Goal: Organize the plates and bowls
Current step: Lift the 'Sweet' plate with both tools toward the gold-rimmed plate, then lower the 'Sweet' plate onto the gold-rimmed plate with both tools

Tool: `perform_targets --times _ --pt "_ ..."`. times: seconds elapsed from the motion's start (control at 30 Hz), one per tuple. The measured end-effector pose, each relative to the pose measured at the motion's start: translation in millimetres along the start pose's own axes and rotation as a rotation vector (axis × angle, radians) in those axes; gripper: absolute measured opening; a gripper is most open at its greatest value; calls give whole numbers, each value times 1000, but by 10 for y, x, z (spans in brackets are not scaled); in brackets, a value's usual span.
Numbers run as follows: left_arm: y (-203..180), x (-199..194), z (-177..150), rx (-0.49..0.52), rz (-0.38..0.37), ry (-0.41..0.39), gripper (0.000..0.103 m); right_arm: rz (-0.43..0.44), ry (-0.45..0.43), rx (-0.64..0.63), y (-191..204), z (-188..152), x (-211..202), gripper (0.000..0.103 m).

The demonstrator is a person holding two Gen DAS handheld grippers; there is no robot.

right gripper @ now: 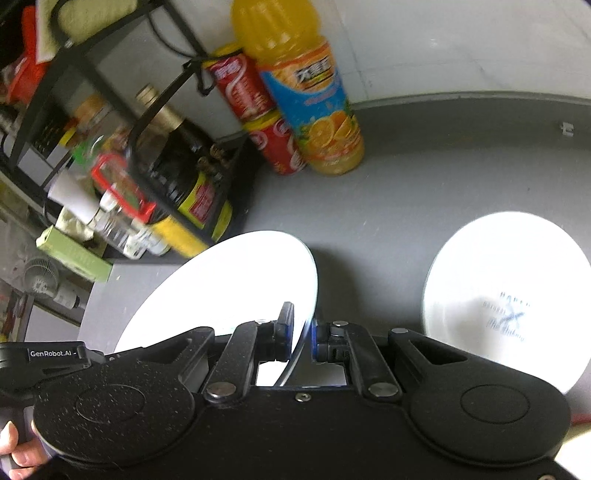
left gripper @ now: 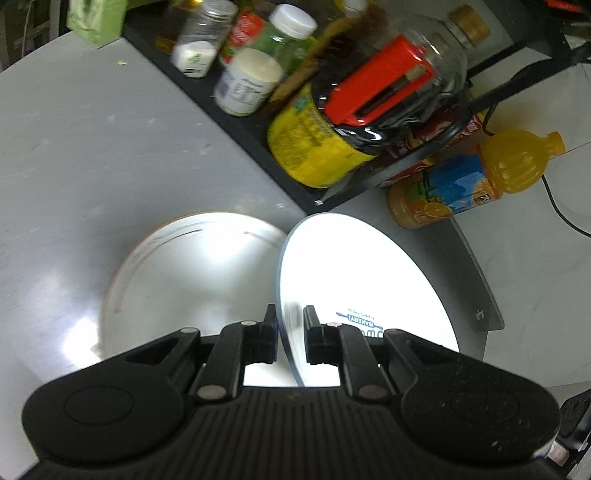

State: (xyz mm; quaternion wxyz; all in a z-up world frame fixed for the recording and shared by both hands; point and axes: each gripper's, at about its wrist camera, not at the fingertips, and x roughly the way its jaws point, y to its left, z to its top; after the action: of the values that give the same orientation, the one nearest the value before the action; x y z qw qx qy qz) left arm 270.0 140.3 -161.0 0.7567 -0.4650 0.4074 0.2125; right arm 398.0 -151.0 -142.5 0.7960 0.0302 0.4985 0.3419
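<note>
In the left wrist view my left gripper (left gripper: 290, 321) is shut on the rim of a white plate with a blue "BAKERY" print (left gripper: 362, 280). That plate is tilted up on edge above the grey table (left gripper: 74, 155). A second white dish (left gripper: 184, 288) lies flat on the table just left of it. In the right wrist view my right gripper (right gripper: 301, 328) is shut on the edge of a plain white plate (right gripper: 229, 288), which tilts up to the left. Another white plate with faint blue lettering (right gripper: 506, 295) rests flat on the table (right gripper: 424, 184) to the right.
A black rack (left gripper: 236, 122) crowded with jars and bottles stands behind the plates, also seen as the rack (right gripper: 147, 155) on the left. An orange juice bottle (right gripper: 314, 92) and red cans (right gripper: 258, 118) stand by the wall. A green box (left gripper: 98, 18) sits far left. A hand (right gripper: 18, 450) grips the handle.
</note>
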Motion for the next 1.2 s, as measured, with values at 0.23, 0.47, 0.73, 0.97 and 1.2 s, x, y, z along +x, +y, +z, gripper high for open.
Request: perform_targets --times 0.23,0.47,0.73,0.97,1.2 --pt "317 -188 -93 -20 0 7 11 -5 13 -10 274 -227 -60 9" --pt "556 -325 -192 -37 -1 9 11 -9 25 -29 449 -430 -85 9" --pt "817 -441 -265 -46 5 19 11 -12 42 -46 627 -637 -68 9" --pt "982 -450 -329 -64 14 24 11 -34 66 -67 736 -782 -39 10" --pt "1050 -429 -370 -72 10 24 11 -56 75 -67 780 -874 -46 10"
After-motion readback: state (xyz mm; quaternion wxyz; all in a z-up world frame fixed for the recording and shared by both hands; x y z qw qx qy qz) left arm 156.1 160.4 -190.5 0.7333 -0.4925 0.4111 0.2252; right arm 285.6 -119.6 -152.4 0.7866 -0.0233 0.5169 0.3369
